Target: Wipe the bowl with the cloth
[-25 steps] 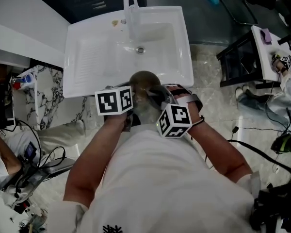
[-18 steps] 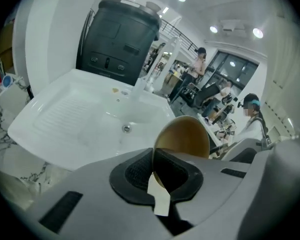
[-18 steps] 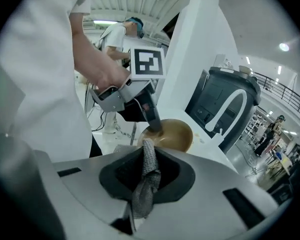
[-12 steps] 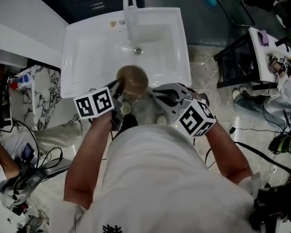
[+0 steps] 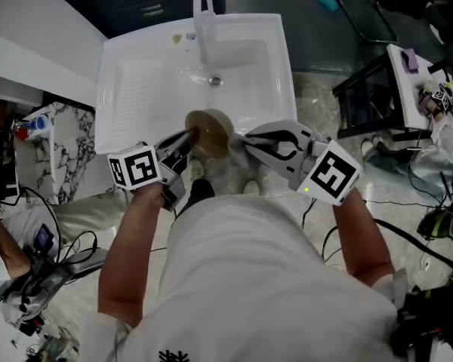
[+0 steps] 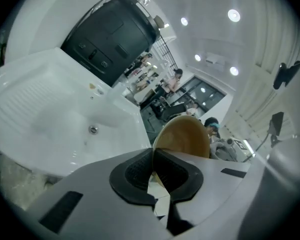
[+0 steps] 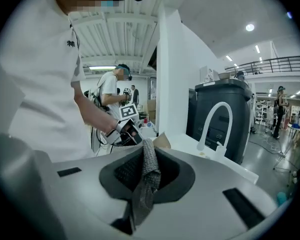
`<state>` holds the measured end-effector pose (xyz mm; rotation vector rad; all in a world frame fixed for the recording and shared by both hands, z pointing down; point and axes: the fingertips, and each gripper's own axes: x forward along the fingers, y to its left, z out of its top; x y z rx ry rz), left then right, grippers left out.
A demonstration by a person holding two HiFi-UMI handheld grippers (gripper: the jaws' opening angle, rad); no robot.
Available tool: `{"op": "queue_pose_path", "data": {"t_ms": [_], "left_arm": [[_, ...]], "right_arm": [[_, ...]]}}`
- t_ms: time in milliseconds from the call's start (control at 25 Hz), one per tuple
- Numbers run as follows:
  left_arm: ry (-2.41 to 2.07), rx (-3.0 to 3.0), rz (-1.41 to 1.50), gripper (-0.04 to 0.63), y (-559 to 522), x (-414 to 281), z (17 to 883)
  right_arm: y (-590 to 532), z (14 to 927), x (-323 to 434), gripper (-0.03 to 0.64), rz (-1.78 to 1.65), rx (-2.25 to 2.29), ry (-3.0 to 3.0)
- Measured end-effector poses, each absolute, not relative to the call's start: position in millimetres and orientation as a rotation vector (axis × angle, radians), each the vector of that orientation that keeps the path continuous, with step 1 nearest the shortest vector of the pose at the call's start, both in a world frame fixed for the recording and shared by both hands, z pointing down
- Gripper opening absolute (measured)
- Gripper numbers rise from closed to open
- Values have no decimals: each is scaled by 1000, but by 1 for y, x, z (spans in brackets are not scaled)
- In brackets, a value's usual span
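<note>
Left tongs (image 6: 153,159) pinch the bowl (image 6: 186,136) by its rim, tilted over the near edge of the sink (image 5: 136,89), while right tongs (image 7: 149,151) clamp the cloth (image 7: 144,184) just beside it: wiping looks about to begin, so the cloth must next press into the bowl.

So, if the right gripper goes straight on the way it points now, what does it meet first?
Most likely the bowl, which the left gripper holds by its rim just ahead of the right gripper and its cloth. Depth is hard to judge.
</note>
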<state>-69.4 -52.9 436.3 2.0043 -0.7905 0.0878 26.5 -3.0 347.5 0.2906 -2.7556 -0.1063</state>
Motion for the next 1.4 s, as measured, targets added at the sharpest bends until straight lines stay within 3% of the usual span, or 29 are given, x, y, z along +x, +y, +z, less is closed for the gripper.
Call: {"op": "queue_pose_path", "data": {"t_ms": [840,1400], "left_arm": [[-101,2303,-24,18,12,-3,358],[-71,2351,-261,18,1,-12,317]], "right_arm": [[-12,281,15,32,335,113,-3135],[-11,318,1,32,468,108,-3044]]}}
